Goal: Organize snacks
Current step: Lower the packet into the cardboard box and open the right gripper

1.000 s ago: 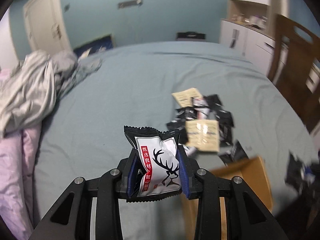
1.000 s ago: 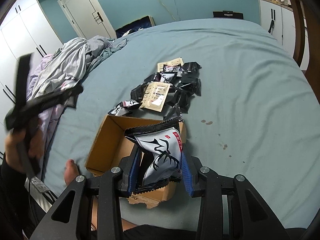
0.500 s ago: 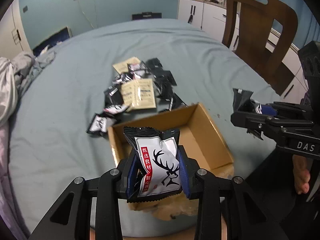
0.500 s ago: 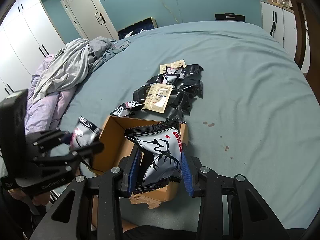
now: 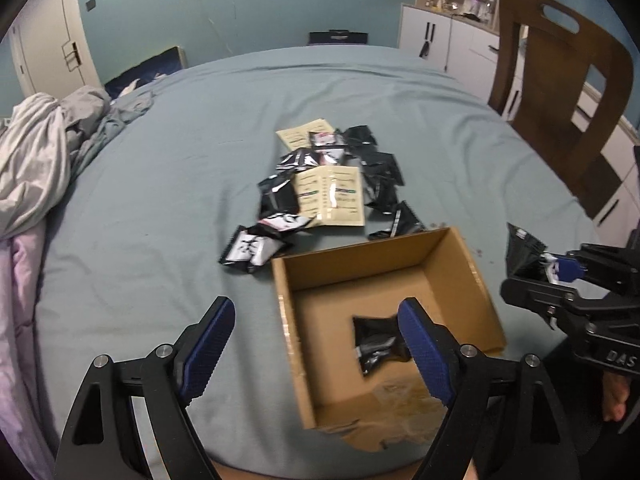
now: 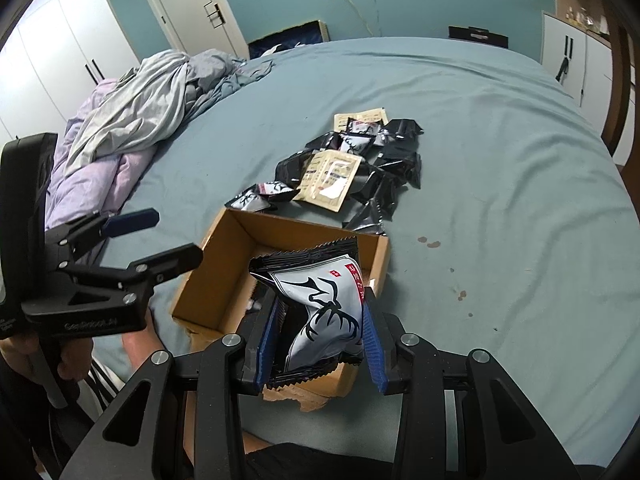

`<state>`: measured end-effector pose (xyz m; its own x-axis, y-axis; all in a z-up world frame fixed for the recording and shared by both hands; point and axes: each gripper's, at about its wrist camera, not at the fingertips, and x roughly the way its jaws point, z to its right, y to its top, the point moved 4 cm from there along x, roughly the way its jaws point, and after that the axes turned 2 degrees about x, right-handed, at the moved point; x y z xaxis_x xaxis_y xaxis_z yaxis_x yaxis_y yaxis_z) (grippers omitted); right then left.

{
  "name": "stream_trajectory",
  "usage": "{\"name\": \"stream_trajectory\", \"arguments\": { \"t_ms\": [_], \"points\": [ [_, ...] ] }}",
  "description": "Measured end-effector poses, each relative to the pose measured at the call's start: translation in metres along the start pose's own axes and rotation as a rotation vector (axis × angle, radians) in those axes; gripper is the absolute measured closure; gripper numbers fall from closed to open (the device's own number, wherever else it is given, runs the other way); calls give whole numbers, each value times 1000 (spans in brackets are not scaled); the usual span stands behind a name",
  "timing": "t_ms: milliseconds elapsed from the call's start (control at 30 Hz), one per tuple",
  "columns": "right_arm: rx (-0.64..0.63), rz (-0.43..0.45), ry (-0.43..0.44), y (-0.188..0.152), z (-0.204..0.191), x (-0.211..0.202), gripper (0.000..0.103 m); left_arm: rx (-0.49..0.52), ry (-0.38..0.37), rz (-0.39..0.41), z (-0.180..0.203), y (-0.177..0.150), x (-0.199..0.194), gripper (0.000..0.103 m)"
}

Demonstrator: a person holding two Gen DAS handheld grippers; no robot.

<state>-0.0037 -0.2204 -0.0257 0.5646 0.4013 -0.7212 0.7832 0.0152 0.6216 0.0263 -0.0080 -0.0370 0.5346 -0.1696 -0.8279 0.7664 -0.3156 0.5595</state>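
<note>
While left gripper (image 5: 316, 340) gapes wide and empty at lower frame, dark packet (image 5: 380, 344) lies in cardboard box (image 5: 384, 256), right gripper (image 6: 320, 332) clamps deer-print packet (image 6: 324, 308) at frame centre.

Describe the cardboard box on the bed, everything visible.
The box is open-topped brown corrugated cardboard, square, with low walls and no lid visible. Its near edge is torn and ragged. It sits flat on the blue-grey bed, just in front of the snack pile. One dark packet lies on its floor. The open left gripper is at its near left side; neither gripper touches it.
</note>
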Motion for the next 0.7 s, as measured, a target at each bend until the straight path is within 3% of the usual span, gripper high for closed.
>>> {"name": "stream_trajectory", "arguments": {
  "t_ms": [333,500,700],
  "points": [
    [8,-27,77,-3,-3,3,64,53,23,-17,8,-3,3,18],
    [66,9,64,-3,4,0,40,29,25,-29,3,-4,4,18],
    [107,27,57,-7,6,-2,32,2,36,-42,-3,-5,5,18]
  ]
}}
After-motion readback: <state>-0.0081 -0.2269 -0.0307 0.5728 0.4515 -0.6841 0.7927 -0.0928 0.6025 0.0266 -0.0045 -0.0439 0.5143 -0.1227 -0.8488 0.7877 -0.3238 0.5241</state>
